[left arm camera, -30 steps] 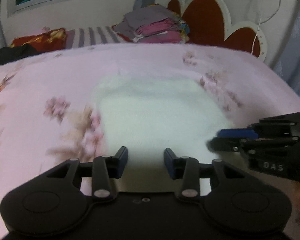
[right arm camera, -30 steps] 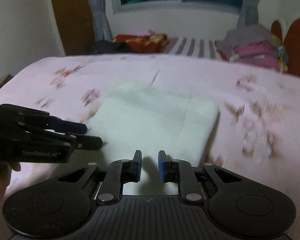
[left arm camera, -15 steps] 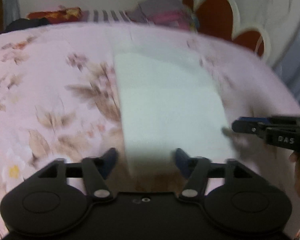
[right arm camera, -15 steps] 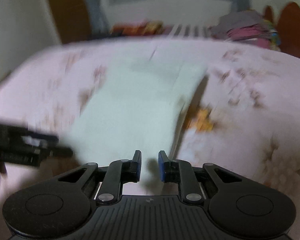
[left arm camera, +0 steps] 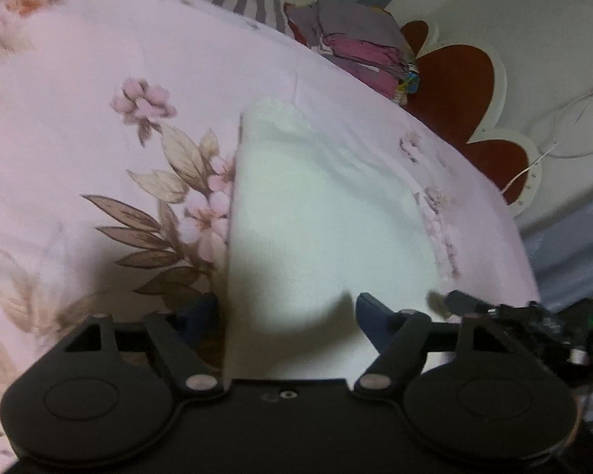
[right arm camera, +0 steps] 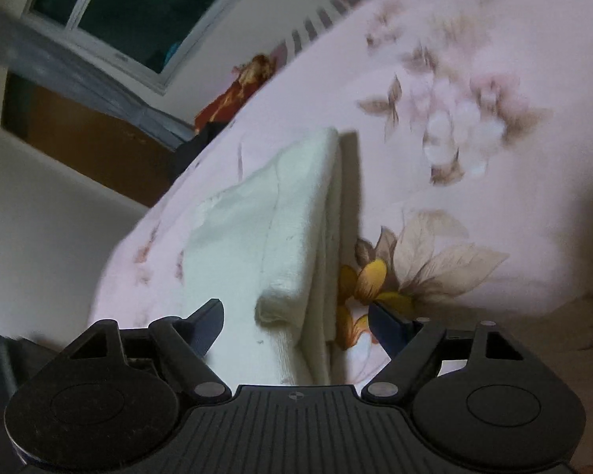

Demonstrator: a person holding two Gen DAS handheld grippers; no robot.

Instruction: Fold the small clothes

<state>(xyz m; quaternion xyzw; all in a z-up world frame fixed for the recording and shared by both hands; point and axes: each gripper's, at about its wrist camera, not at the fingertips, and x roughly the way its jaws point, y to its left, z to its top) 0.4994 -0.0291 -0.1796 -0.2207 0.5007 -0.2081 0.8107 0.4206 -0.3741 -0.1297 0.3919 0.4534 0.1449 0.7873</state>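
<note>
- We see a pink floral bedspread (left arm camera: 79,91); the folded white cloth (left arm camera: 316,213) lies flat on it.
- Our left gripper (left arm camera: 286,310) and right gripper (right arm camera: 296,316) have jaws apart, just opened, straddling the cloth's near corners.
- Behind: clothes pile (left arm camera: 359,47), red headboard (left arm camera: 454,79), window (right arm camera: 130,12).

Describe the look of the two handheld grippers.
Left gripper: matte black plastic, two round discs at its base, angled linkage arms with silver pivot pins, dark blue fingertip pads. Right gripper: the same build, with a ribbed black centre plate; from the left view a green light glows on it.
</note>
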